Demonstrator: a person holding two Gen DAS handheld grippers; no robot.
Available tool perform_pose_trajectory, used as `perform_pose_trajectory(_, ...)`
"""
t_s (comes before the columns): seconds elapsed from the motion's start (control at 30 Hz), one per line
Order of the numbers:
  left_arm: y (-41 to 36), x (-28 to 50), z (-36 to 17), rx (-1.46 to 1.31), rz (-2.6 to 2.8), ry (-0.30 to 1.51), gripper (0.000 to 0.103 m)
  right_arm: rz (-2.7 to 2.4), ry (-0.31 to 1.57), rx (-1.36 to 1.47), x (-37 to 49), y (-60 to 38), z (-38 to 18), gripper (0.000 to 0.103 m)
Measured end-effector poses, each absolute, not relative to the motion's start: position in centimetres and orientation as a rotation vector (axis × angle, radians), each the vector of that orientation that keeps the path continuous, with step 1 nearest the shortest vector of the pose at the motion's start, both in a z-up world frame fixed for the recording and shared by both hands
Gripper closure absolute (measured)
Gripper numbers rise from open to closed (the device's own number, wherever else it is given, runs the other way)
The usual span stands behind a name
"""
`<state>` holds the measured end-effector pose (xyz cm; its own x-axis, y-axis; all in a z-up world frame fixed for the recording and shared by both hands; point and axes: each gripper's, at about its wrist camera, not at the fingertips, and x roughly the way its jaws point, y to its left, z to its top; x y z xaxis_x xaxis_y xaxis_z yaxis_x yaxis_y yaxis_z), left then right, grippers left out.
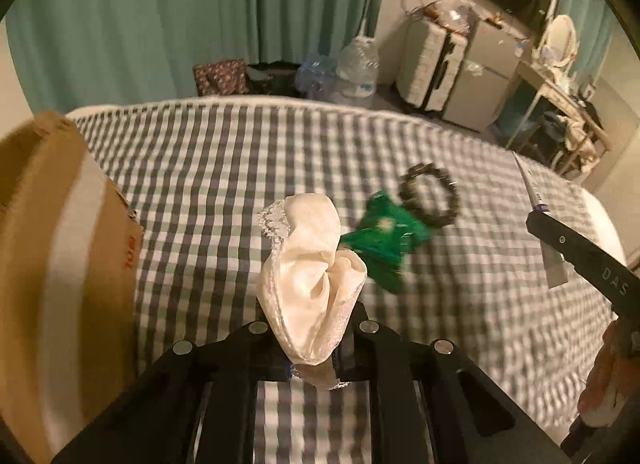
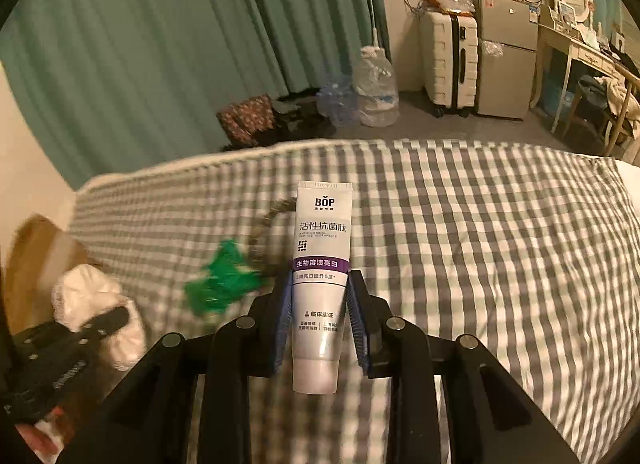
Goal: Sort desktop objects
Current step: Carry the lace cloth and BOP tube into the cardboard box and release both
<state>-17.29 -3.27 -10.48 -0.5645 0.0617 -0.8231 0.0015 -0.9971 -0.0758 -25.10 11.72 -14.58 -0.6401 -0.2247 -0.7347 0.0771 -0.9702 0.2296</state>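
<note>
Toothpaste tube (image 2: 322, 284) and a white lace-edged cloth (image 1: 310, 284) are both held off the checked bed (image 1: 200, 168), one in each pair of tongs. The right tongs (image 2: 320, 320) are closed on the tube across its lower body, above the cap, with the crimped end pointing away. A light, semi-stiff plastic tube is judged likely to dent and slide if squeezed hard, so the firmer section near the cap is the better hold. The left tongs (image 1: 312, 348) are pinched on the bunched lower end of the cloth, which is soft and limp and is expected to droop and swing; a gathered fold is held more surely than a single edge. A green item (image 1: 380, 244) and a dark ring (image 1: 430, 196), possibly a beaded bracelet though blurred, lie on the bed just beside each other. A cardboard box (image 1: 60, 264) stands at the left, near the cloth.
</note>
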Motion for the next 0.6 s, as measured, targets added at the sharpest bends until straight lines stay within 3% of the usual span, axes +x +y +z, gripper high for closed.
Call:
perform_pose_trajectory(0.33,-3.4,-12.8,-0.1,-1.175,2.826,-0.157,0.090,-2.716,-0.228,1.030,-15.4,8.1,-5.3,0.076)
perform_pose_trajectory(0.6,-7.0,-9.1,6.0,-1.010,2.914,-0.216,0.090,-2.683,-0.087,0.845,-9.0,2.7,2.2,0.076)
